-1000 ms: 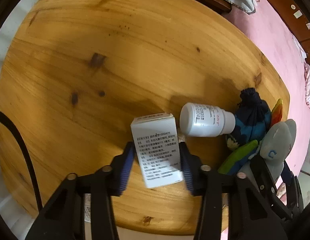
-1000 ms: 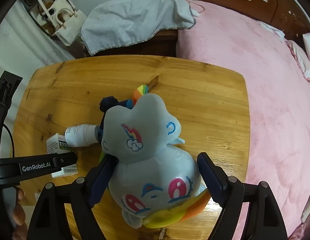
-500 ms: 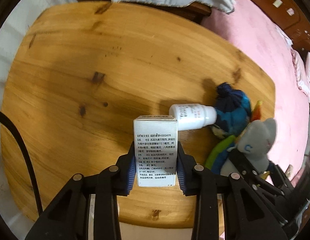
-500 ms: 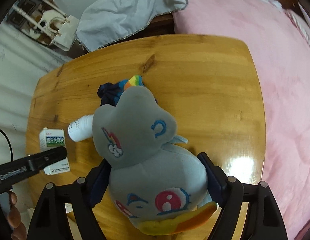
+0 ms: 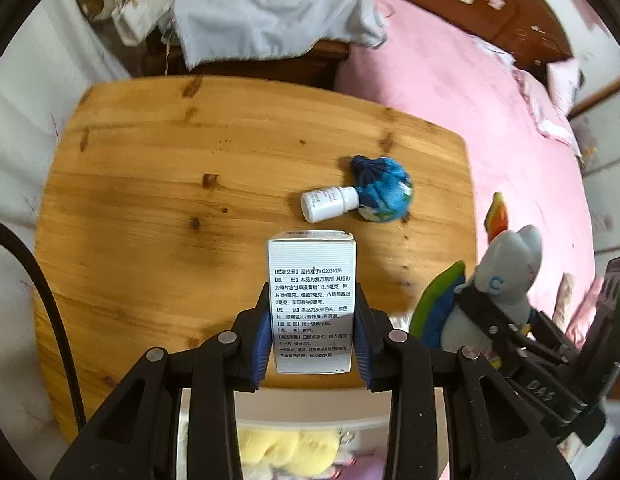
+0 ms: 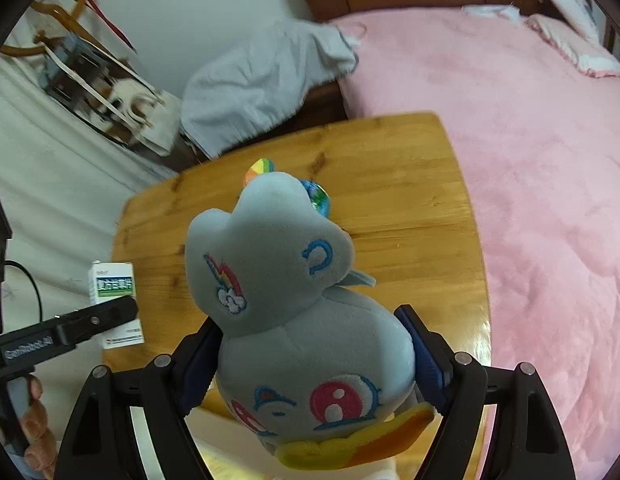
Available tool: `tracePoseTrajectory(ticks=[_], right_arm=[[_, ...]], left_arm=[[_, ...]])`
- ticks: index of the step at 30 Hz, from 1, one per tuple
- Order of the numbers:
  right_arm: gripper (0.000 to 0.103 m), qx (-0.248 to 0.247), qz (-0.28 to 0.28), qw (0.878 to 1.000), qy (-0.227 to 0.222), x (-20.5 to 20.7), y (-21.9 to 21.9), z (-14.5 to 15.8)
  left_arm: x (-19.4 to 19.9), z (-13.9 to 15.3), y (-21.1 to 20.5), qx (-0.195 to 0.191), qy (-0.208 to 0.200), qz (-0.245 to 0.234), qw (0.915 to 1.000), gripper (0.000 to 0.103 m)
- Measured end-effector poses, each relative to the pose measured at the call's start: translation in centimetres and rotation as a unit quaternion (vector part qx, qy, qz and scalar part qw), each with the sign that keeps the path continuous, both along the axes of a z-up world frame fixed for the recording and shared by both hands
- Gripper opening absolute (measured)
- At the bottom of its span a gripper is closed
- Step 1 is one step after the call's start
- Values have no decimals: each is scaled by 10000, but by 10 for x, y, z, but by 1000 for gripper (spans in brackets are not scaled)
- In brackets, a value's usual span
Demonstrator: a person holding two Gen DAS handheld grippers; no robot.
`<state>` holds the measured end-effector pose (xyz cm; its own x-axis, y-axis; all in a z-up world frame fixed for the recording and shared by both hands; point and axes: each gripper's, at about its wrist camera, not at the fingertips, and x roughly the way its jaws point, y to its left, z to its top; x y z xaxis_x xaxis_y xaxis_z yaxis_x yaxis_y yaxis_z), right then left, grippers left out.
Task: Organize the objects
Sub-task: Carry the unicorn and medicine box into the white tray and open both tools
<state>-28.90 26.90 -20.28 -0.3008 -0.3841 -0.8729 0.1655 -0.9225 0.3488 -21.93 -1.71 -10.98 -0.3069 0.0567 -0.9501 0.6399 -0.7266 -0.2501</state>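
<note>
Left tongs (image 5: 313,334) pinch a white medicine box (image 5: 312,300) by its two long sides, the blue pads (image 5: 264,334) pressed flat against the cardboard; the box stands upright between them, printed face toward the camera, clear of the wooden table (image 5: 158,216) below. Ahead of these tongs, on the tabletop, a small white bottle (image 5: 329,203) lies on its side, its cap end touching a dark blue cloth bundle (image 5: 383,188). Below and behind the left tongs, past the near table edge, a yellow plush thing (image 5: 286,454) shows inside a white container whose form cannot be made out. Right tongs (image 6: 311,360) grip a grey plush pony (image 6: 294,300) around its body, one pad on each flank, the toy's head toward the camera and its hindquarters pointing forward over the table; the pony appears lifted off the wood. To the left of the right tongs, the box and the left gripper's black finger are seen from the side, with the person's fingers (image 6: 32,420) on the handle. Beyond both tongs lie a pink bed (image 6: 529,160) and a grey cloth (image 6: 266,80) draped over dark furniture.
</note>
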Motion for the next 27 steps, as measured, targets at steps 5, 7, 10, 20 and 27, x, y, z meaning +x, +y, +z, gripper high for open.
tracePoseTrajectory(ticks=[5, 7, 10, 20, 27], right_arm=[[83, -103, -183, 9991, 359, 46, 7, 48], [83, -110, -242, 9984, 492, 66, 7, 65], [83, -87, -309, 9973, 665, 96, 7, 86], [83, 44, -556, 9946, 872, 161, 8, 116], [83, 216, -716, 9933, 879, 182, 15, 122]], left_arm=[[23, 28, 19, -125, 333, -372, 9987, 37], [34, 41, 27, -129, 478, -511, 9975, 37], [48, 58, 38, -203, 644, -750, 9949, 37], [77, 83, 77, -226, 814, -1574, 9839, 37], [92, 72, 103, -168, 651, -2130, 9747, 37]])
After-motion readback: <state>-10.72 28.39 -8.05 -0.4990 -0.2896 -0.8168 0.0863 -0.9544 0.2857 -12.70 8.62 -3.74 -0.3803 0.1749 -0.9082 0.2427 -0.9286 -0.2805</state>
